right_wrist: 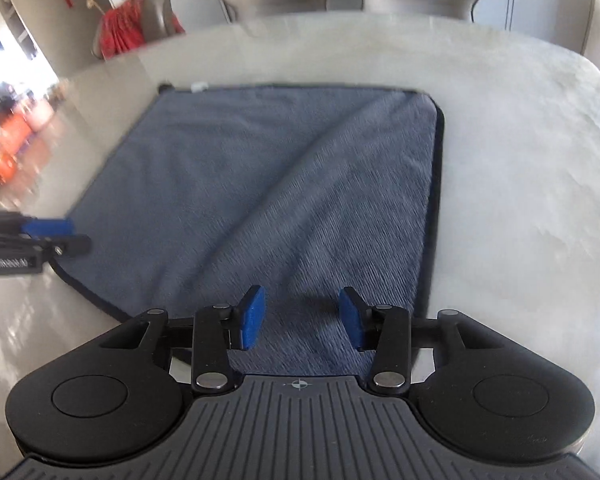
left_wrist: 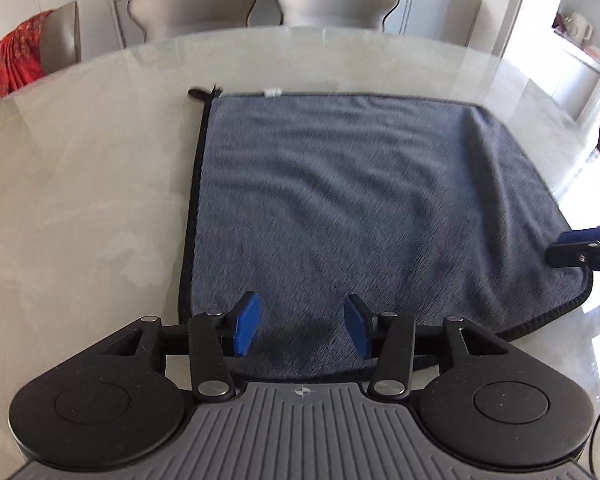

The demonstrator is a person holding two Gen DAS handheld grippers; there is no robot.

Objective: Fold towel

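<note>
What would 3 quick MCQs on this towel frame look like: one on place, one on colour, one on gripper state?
1. Where does the towel lie?
A. Draped over a chair
B. Spread flat on the table
C. Hanging from a gripper

2. What colour are the gripper pads?
A. Blue
B. Red
C. White

3. What state is the left gripper in?
A. Shut on the towel
B. Shut on nothing
C. Open above the towel's near edge

Key:
1 B: the towel lies spread on the pale table, unfolded, with only shallow wrinkles.
2 A: the pads are blue on the left gripper, and the same on the right gripper.
3 C: a wide gap separates its pads, with towel fabric visible between them and nothing pinched; the right gripper is likewise open.
</note>
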